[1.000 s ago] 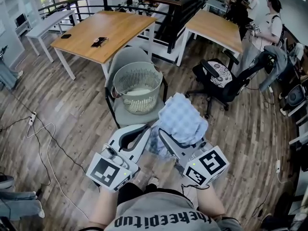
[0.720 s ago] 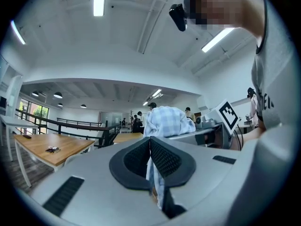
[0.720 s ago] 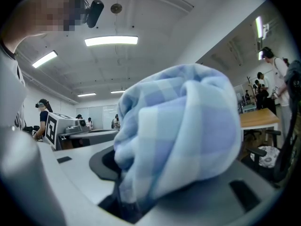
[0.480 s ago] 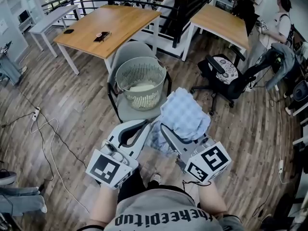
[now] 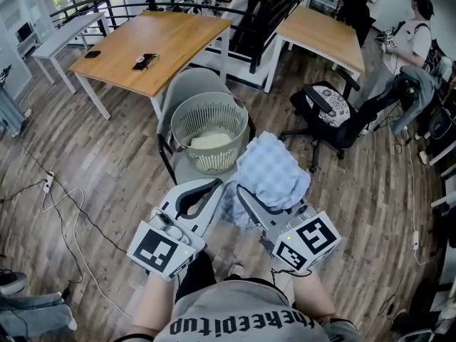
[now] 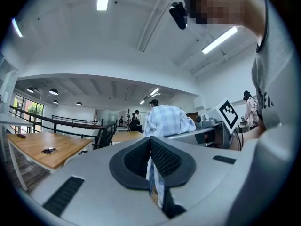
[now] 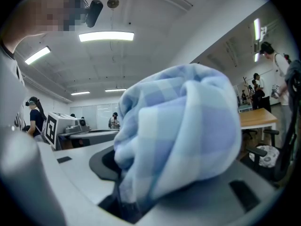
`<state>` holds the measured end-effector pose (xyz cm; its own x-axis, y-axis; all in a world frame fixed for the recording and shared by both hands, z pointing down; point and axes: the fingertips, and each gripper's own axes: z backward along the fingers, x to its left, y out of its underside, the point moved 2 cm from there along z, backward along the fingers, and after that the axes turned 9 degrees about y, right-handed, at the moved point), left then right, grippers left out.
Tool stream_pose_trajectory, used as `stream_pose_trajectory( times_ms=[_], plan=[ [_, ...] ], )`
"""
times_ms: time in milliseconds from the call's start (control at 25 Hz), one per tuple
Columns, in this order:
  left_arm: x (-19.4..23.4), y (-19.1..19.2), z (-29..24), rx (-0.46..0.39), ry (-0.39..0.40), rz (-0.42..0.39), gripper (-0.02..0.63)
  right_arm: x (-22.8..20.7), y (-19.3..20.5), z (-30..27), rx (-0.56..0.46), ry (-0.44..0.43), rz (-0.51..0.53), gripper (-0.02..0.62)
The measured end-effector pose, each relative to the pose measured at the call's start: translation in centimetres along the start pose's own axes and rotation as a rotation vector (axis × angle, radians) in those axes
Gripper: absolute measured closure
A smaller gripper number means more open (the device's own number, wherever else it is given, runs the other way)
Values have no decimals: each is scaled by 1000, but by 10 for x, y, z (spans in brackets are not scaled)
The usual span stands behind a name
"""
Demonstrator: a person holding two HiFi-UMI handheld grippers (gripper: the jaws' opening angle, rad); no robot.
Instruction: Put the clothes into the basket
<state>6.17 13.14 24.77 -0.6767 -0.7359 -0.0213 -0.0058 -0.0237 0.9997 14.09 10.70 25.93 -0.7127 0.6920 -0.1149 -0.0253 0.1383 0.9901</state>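
Observation:
A light-blue checked cloth (image 5: 271, 172) is bunched over my right gripper (image 5: 244, 193), which is shut on it; in the right gripper view the cloth (image 7: 183, 135) fills the middle and hides the jaws. My left gripper (image 5: 216, 186) sits just left of it, shut on a hanging strip of the same cloth (image 6: 154, 180). The pale slatted basket (image 5: 187, 122) stands on a grey chair (image 5: 187, 85) just beyond both grippers, with a white garment (image 5: 211, 140) lying in it.
Behind the basket stand two wooden tables (image 5: 160, 45) (image 5: 322, 38) and a black railing (image 5: 267, 16). To the right is a black office chair (image 5: 324, 109). Cables (image 5: 64, 205) lie on the wooden floor at left. People (image 5: 417, 27) stand at the far right.
Both grippers have moved a little forward toward the basket, carrying the cloth between them. Neither grip has changed.

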Motion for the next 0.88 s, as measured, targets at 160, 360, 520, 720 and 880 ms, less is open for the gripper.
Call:
stream_pose_trajectory(
  times_ms=[160, 360, 520, 720, 880],
  plan=[
    [29, -2, 1, 3, 20, -3, 591, 2, -5, -28, -1, 14, -7, 387],
    [64, -1, 5, 19, 46, 9, 591, 7, -9, -64, 1, 34, -12, 387],
    [88, 4, 9, 25, 63, 10, 591, 10, -6, -88, 10, 49, -18, 386],
    [115, 11, 15, 35, 79, 32, 591, 16, -5, -113, 22, 72, -18, 387],
    [132, 13, 21, 38, 92, 36, 591, 23, -6, -128, 23, 86, -20, 387]
  ],
)
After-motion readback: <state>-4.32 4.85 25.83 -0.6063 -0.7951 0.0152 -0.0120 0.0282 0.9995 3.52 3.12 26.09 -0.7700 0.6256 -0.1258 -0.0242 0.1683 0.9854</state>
